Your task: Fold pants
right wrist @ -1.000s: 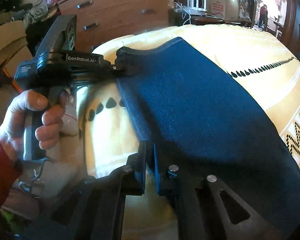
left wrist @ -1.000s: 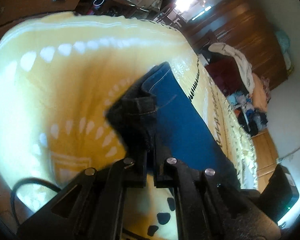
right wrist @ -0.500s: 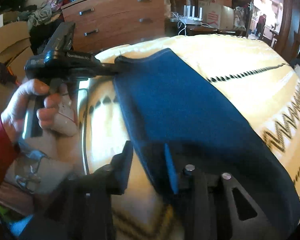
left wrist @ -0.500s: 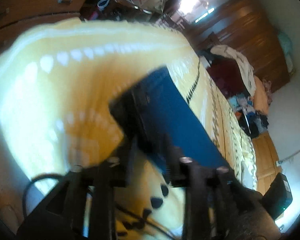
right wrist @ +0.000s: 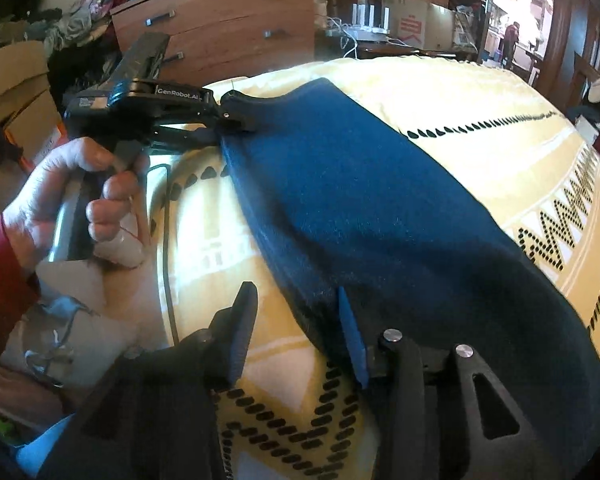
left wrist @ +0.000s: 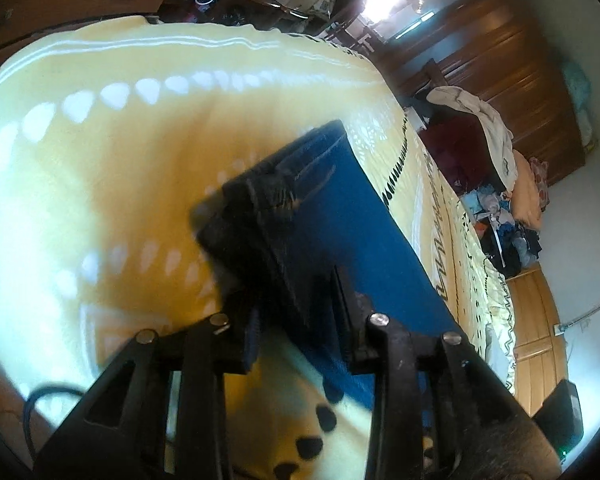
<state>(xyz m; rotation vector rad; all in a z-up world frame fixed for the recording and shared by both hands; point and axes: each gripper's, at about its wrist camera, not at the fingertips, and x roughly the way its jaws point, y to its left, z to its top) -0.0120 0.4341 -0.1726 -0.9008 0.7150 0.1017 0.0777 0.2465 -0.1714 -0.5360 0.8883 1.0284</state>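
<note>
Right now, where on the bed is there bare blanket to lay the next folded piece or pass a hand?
Free: the yellow blanket left of the jeans in the left wrist view, up to its far edge; also the strip beyond the black dotted line. Crowded: the near edge, where the left gripper and right gripper sit at the jeans.

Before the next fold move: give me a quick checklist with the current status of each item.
1. Left gripper not gripping: ok. Its jaws stand apart and the pants corner lies between them, unpinched.
2. Right gripper not gripping: ok. Its jaws are opening and the pants edge lies between them, unpinched.
3. Pants flat on the yellow blanket: ok. They lie as a smooth strip with no visible bunching.
4. Far end of the pants aligned: cannot tell, as it runs out of frame.
5. Both grippers clear of fabric: not ok. Each straddles the near edge, so back out before re-gripping.
</note>
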